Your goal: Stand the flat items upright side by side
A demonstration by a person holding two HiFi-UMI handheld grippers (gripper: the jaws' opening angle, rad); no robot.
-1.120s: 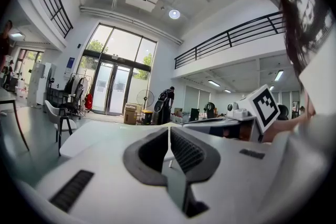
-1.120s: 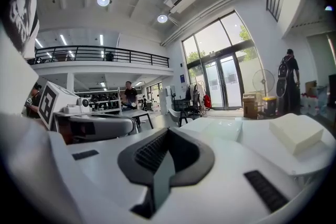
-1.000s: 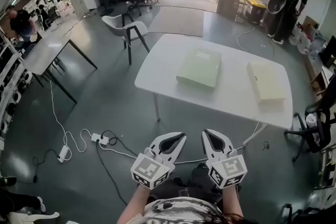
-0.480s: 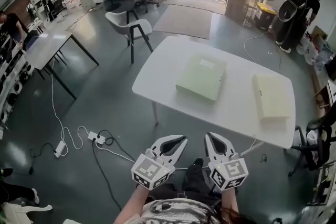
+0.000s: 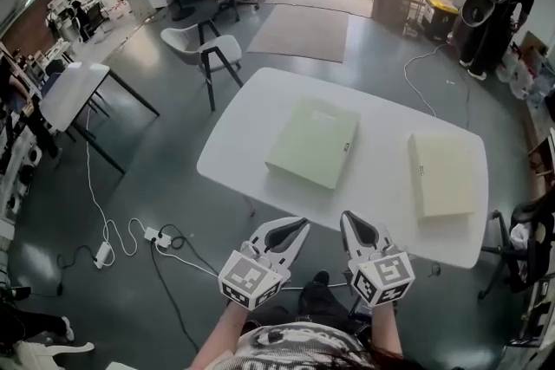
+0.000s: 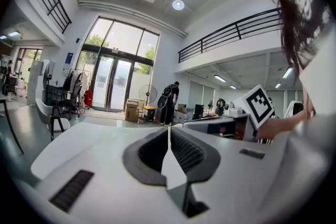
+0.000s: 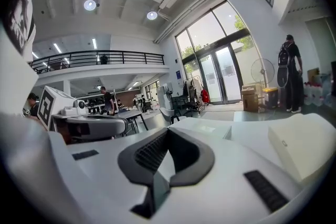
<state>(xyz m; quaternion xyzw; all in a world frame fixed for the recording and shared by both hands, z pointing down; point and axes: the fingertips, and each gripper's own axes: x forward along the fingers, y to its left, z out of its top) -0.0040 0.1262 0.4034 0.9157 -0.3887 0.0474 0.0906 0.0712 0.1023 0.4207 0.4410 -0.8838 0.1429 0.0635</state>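
Grippers poised at the near edge of a white table (image 5: 381, 121): the left gripper (image 5: 295, 227) and right gripper (image 5: 349, 221) are held side by side, close to the person's body. Each has its jaws pressed together on nothing, probably because neither is within reach of the work. The two flat items lie well apart on the tabletop, the pale green box (image 5: 312, 143) left of centre and the cream box (image 5: 442, 173) toward the right end. Neither has been stood upright yet, so the task looks barely begun. The jaws would need to spread before taking an edge. A chair (image 5: 204, 48) stands beyond the table's far left corner.
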